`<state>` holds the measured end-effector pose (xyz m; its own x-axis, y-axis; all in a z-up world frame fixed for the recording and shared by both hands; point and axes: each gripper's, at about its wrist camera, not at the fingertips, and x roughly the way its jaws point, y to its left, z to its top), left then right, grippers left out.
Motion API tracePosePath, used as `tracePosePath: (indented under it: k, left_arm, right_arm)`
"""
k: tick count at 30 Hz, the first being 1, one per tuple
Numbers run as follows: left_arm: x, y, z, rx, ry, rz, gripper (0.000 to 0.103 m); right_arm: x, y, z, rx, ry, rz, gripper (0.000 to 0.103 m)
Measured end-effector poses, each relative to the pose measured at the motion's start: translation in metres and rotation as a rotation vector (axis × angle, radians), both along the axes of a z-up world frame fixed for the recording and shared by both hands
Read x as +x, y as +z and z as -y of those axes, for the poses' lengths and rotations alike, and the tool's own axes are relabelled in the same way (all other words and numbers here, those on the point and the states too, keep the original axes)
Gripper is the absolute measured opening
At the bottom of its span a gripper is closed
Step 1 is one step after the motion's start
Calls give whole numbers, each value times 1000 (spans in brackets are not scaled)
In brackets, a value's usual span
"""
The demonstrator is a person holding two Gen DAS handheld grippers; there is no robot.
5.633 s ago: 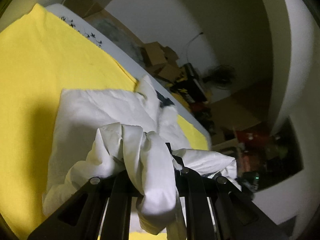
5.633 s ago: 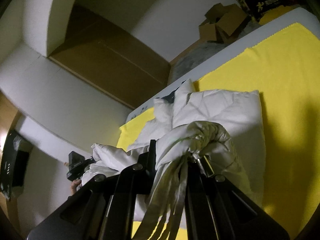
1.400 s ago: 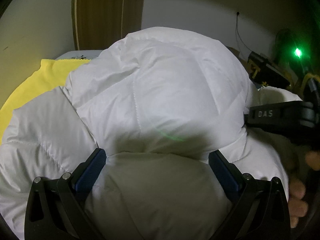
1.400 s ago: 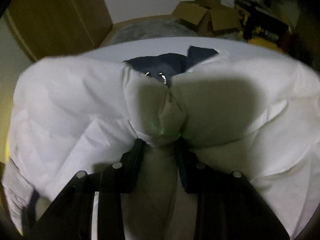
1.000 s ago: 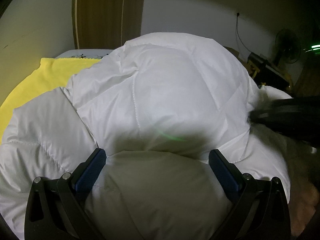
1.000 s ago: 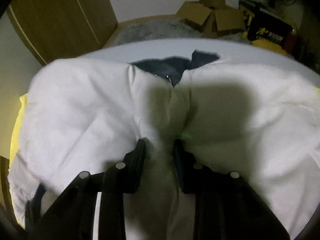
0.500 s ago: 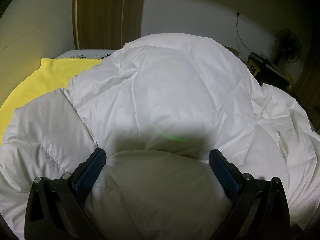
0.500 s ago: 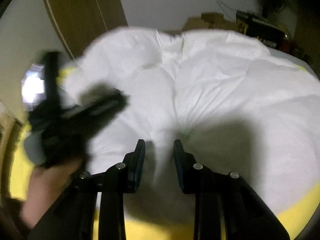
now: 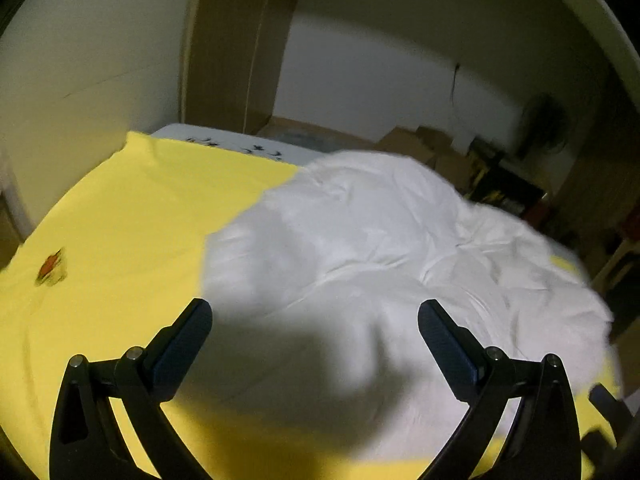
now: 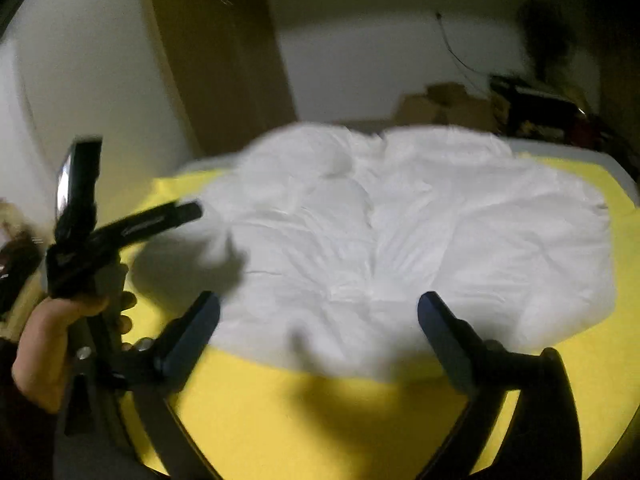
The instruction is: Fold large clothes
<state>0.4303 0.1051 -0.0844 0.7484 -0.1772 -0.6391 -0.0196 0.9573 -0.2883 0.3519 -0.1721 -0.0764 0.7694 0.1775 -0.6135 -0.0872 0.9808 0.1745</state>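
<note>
A white padded jacket [image 9: 360, 256] lies in a puffy heap on the yellow cloth [image 9: 120, 216] that covers the bed. My left gripper [image 9: 316, 320] hovers open above the jacket's near edge, and nothing sits between its blue pads. In the right wrist view the same jacket [image 10: 420, 232] spreads across the yellow cloth [image 10: 320, 412]. My right gripper [image 10: 320, 312] hangs just short of its near edge. Its jaws are opening wide and hold nothing. A hand [image 10: 52, 340] at the left grips the other gripper's handle.
A small orange and green mark [image 9: 50, 270] shows on the cloth at far left. A wooden door panel [image 9: 236, 48] and white walls stand behind the bed. Cardboard boxes [image 10: 444, 104], dark clutter and a fan [image 9: 548, 124] are at the back right.
The right gripper let go of the pinched jacket fold and spread its jaws. Both grippers drew back and rose from the jacket, which now lies free on the yellow cloth.
</note>
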Motion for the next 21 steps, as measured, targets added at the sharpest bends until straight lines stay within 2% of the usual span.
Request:
tracePosePath:
  k: [4,7,12,15,18,21]
  left_arm:
    - [-30,-14,-52,-214,-74,-62,103]
    - [-39,-36,-64,-353,-146,-112,103]
    - [-32,-60,-66,-423,-168,-116,103]
    - [-18,-82,-70,-570,-94,-163,103]
    - [-13,-88,-66,-536,-34,-174,103]
    - [1,-103,-70,-587,13,-221,103]
  right_arm:
    - [-42,13,12,66,50,61,101]
    - [-51,11,14,100,51,80,102]
    - [-80,4,26,125,34,89,102]
    - [-87,4,31,123,23,80,102]
    - [-99,10,33,119,23,100,102]
    - [-106,12,33,89,29,120,102]
